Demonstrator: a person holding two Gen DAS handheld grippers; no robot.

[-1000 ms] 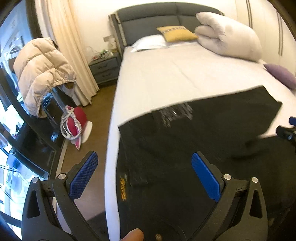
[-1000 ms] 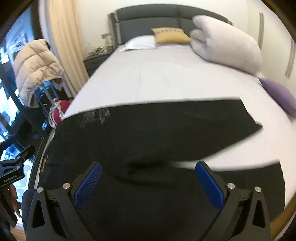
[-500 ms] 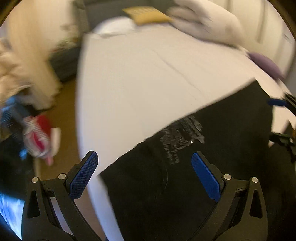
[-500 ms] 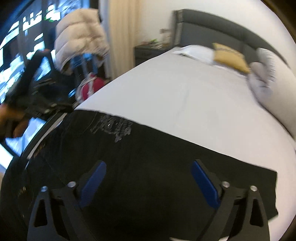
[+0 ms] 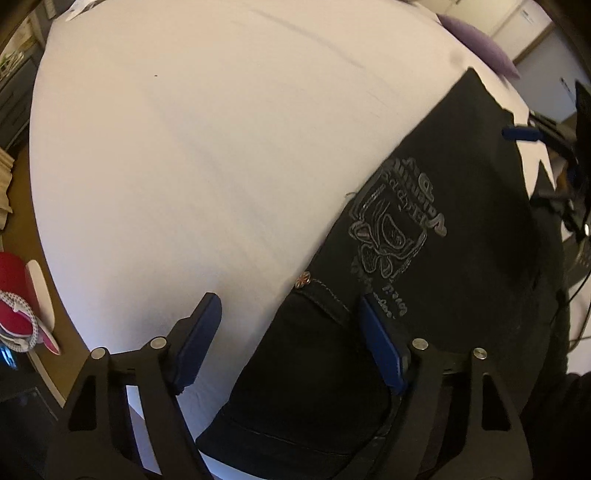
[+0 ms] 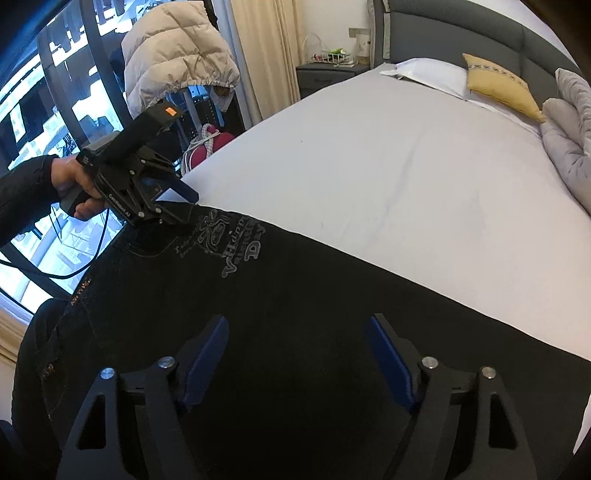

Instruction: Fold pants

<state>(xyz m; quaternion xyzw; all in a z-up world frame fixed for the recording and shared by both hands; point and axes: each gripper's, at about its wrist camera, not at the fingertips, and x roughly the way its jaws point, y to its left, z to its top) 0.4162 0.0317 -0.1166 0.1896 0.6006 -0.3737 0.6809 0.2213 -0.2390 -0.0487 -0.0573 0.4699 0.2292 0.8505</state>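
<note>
Pants now nearer | left gripper closing, ungripped | right gripper closing, ungripped

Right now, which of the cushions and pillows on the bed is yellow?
The small square cushion at the headboard, lying on the flat white pillow. The purple cushion sits further down the bed's side.

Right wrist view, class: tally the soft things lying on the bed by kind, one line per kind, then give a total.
Black pants: 1
White pillow: 1
Yellow cushion: 1
Grey rolled duvet: 1
Total: 4
</note>
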